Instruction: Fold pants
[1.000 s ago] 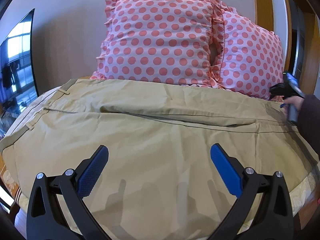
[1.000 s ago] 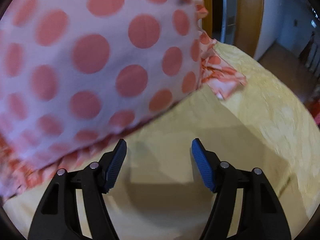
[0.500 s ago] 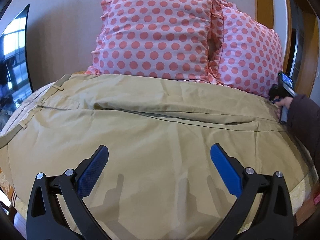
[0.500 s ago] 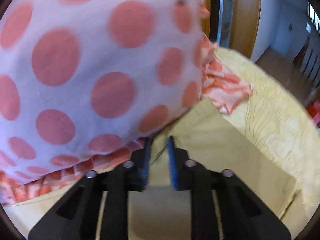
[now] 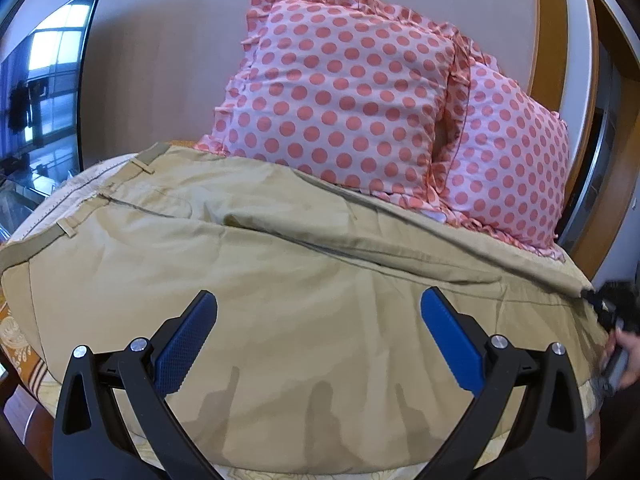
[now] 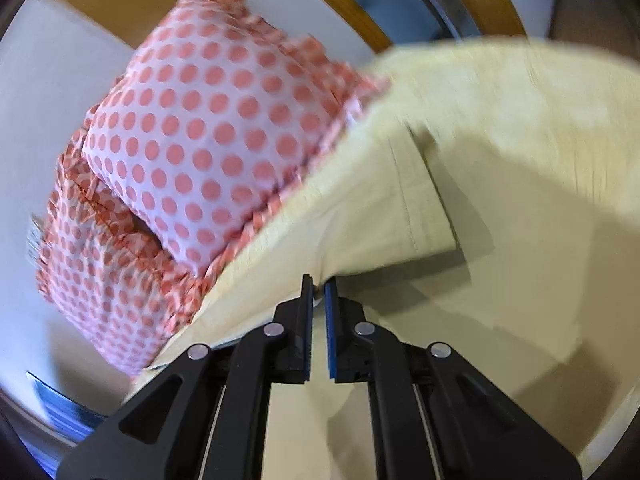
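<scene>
Khaki pants (image 5: 280,280) lie spread across the bed, waistband at the left, legs running right. My left gripper (image 5: 318,334) is open and empty, hovering over the near leg. My right gripper (image 6: 318,292) is shut on the hem of the far pant leg (image 6: 400,208) and lifts it off the bed. It also shows in the left wrist view (image 5: 600,304) at the far right, pinching the leg end.
Two pink polka-dot pillows (image 5: 344,92) lean against the wall behind the pants, also in the right wrist view (image 6: 208,136). A yellow bedspread (image 6: 520,280) lies under the pants. A dark screen (image 5: 40,92) stands at the left. A wooden door frame (image 5: 576,60) is at the right.
My right gripper closed on the pant leg hem and raised it away from the pillow. My left gripper stayed open over the pants, shifting slightly.
</scene>
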Tool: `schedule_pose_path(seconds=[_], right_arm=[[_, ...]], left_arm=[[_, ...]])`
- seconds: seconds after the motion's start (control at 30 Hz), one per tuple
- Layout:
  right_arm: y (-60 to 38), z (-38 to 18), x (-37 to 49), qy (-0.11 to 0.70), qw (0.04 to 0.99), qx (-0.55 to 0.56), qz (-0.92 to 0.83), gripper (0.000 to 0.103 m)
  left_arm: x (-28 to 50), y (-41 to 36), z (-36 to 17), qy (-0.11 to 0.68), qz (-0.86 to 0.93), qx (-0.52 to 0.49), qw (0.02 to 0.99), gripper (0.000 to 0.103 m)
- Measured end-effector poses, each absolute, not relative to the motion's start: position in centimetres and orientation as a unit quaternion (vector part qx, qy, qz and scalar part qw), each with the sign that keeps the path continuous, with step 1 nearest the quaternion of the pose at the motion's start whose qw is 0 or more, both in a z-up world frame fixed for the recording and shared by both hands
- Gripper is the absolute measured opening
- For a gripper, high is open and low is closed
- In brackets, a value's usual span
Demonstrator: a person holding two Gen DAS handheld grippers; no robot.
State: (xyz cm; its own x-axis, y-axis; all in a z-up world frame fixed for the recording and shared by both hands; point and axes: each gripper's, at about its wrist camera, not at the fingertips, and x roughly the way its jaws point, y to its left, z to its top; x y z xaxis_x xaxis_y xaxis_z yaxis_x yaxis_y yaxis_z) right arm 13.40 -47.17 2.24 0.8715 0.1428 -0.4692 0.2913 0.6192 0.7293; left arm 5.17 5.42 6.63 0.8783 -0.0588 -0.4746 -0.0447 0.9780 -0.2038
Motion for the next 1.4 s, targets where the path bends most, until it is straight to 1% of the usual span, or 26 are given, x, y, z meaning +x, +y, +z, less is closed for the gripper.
schedule_pose_path(seconds=[0.03,0.07,0.1,0.13,0.23,0.27,0.3,0.33,0.37,0.43,0.6,0.73,0.87,0.9,0.97,1.0,1.03,1.07,1.1,1.13,1.2,1.27,1.33,1.4], right_arm=[[-47.5,1.7,13.6,0.256,0.857,0.445,-0.042,0.013],[-47.7,1.4,13.0,0.257,0.852,0.454,-0.041,0.015],[-48.0,1.1,13.1,0.258,0.844,0.468,-0.042,0.022],[-48.1,0.8,12.7,0.257,0.838,0.479,-0.041,0.035],[-48.4,0.4,12.5,0.250,0.829,0.498,-0.044,0.039],[-48.5,0.4,12.8,0.249,0.829,0.498,-0.046,0.038],[-48.6,0.3,13.2,0.249,0.833,0.492,-0.054,0.032],[-48.8,0.1,13.7,0.251,0.835,0.487,-0.057,0.009],[-49.1,-0.3,14.0,0.250,0.835,0.488,-0.050,0.002],[-49.5,-0.3,13.3,0.228,0.834,0.502,-0.027,0.001],[-49.5,2.5,8.0,0.148,0.867,0.475,0.015,0.001],[-49.9,2.8,5.1,0.129,0.869,0.477,0.025,0.001],[-50.3,2.7,4.1,0.122,0.866,0.484,0.037,0.001],[-50.2,2.8,4.0,0.123,0.867,0.482,0.037,0.001],[-50.3,2.7,3.9,0.123,0.867,0.481,0.037,0.001],[-50.4,2.7,3.9,0.124,0.867,0.482,0.037,0.001],[-50.4,2.7,3.9,0.124,0.867,0.482,0.037,0.001],[-50.5,2.7,3.9,0.125,0.867,0.482,0.036,0.001],[-50.6,2.7,4.1,0.126,0.867,0.481,0.035,0.001],[-50.7,2.7,4.2,0.126,0.869,0.478,0.034,0.001],[-51.1,3.0,4.0,0.126,0.872,0.471,0.032,0.001],[-51.4,3.3,3.3,0.123,0.877,0.463,0.024,0.001],[-51.7,3.3,2.6,0.127,0.882,0.453,0.007,0.001],[-52.1,2.4,1.6,0.144,0.884,0.444,-0.017,0.001]], left_arm=[[5.1,5.5,6.9,0.242,-0.005,-0.106,0.965,0.102],[5.1,5.6,7.0,0.240,-0.003,-0.105,0.965,0.102],[5.1,5.6,7.1,0.240,-0.001,-0.104,0.965,0.102],[5.0,5.7,7.2,0.239,0.000,-0.104,0.965,0.102],[5.0,6.2,7.5,0.239,0.000,-0.105,0.965,0.102],[5.1,6.3,7.6,0.241,-0.001,-0.106,0.965,0.102],[5.3,6.5,7.5,0.243,-0.004,-0.107,0.964,0.102],[5.7,6.8,7.7,0.246,-0.011,-0.110,0.963,0.102],[6.0,7.1,7.8,0.247,-0.017,-0.113,0.962,0.102],[6.7,8.0,8.6,0.240,-0.031,-0.125,0.962,0.102],[10.3,10.8,10.8,0.238,-0.038,-0.150,0.959,0.102],[16.6,13.0,10.7,0.286,-0.037,-0.195,0.937,0.102],[23.8,14.5,8.8,0.354,-0.008,-0.229,0.907,0.102],[25.5,14.8,8.3,0.367,-0.002,-0.244,0.898,0.100],[27.8,15.2,7.7,0.374,0.014,-0.254,0.892,0.093],[29.4,15.6,7.2,0.383,0.033,-0.261,0.886,0.087],[30.3,16.1,6.8,0.390,0.042,-0.265,0.881,0.074],[31.1,16.5,6.4,0.398,0.046,-0.270,0.875,0.062],[31.7,16.9,5.9,0.407,0.043,-0.281,0.868,0.034],[31.7,17.5,5.5,0.410,0.039,-0.295,0.862,0.016],[29.7,18.2,6.2,0.391,0.038,-0.303,0.868,0.011],[25.7,18.2,8.1,0.364,0.026,-0.278,0.889,0.010],[19.5,17.8,9.7,0.335,0.021,-0.254,0.907,0.010],[14.4,17.6,10.0,0.325,0.017,-0.240,0.915,0.010]])
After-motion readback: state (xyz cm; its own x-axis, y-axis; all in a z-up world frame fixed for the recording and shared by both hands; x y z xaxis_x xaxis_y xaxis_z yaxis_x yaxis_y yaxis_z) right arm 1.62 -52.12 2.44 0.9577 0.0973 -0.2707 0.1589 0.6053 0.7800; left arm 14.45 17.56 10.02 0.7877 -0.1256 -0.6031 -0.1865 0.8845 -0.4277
